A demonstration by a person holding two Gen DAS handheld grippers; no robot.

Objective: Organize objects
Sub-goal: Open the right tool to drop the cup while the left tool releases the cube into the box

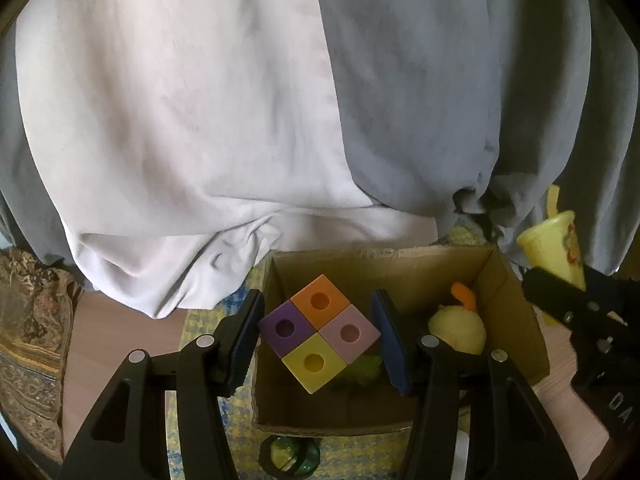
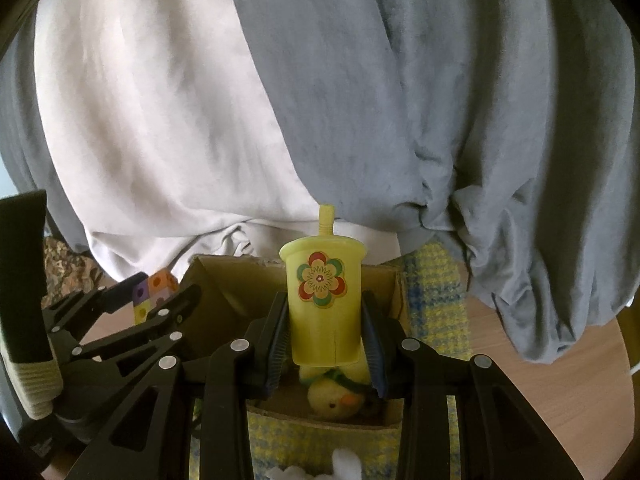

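Observation:
My left gripper (image 1: 318,332) is shut on a four-colour cube block (image 1: 319,332) of orange, purple, pink and yellow squares, each with a round hole, and holds it over the open cardboard box (image 1: 516,320). A yellow plush duck (image 1: 458,326) lies in the box, with something green under the block. My right gripper (image 2: 326,340) is shut on a yellow toy cup (image 2: 324,308) with a straw and a flower sticker, upright above the box (image 2: 224,284) and the duck (image 2: 334,398). The cup (image 1: 554,244) and the block (image 2: 154,292) each show in the other view.
White and grey cloth (image 1: 240,100) hangs behind the box. The box stands on a yellow-blue woven mat (image 2: 436,300) on a wooden table (image 2: 560,380). A dark round green object (image 1: 289,458) lies in front of the box. A white fluffy thing (image 2: 320,470) sits near me.

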